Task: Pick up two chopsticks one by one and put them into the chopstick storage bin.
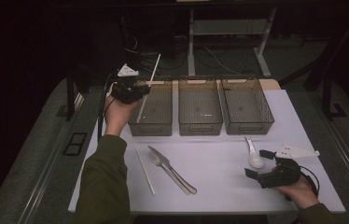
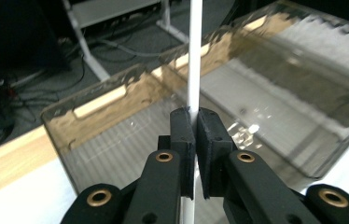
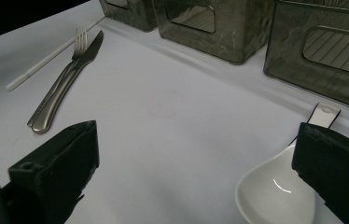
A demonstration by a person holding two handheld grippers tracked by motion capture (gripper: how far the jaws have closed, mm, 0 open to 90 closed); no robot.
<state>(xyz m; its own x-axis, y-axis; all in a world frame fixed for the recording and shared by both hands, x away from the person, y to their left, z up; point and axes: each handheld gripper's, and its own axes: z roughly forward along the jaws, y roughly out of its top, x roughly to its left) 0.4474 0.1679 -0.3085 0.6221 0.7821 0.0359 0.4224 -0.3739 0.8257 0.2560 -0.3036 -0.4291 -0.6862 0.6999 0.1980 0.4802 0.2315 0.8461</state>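
Risk: my left gripper [image 2: 195, 116] pinches the white chopstick [image 2: 194, 56] over the left bin [image 1: 151, 122]; it may pivot out. Right gripper [image 3: 196, 154] gapes empty beside the spoon [image 3: 275, 193].

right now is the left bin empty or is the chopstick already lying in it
Not lying in it yet: the white chopstick stands tilted above the left bin, clamped in the left gripper. Nothing else is in the bin.

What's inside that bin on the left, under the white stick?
The left bin looks empty; the white chopstick, clamped in the left gripper, hangs over it. The hand covers its near-left corner.
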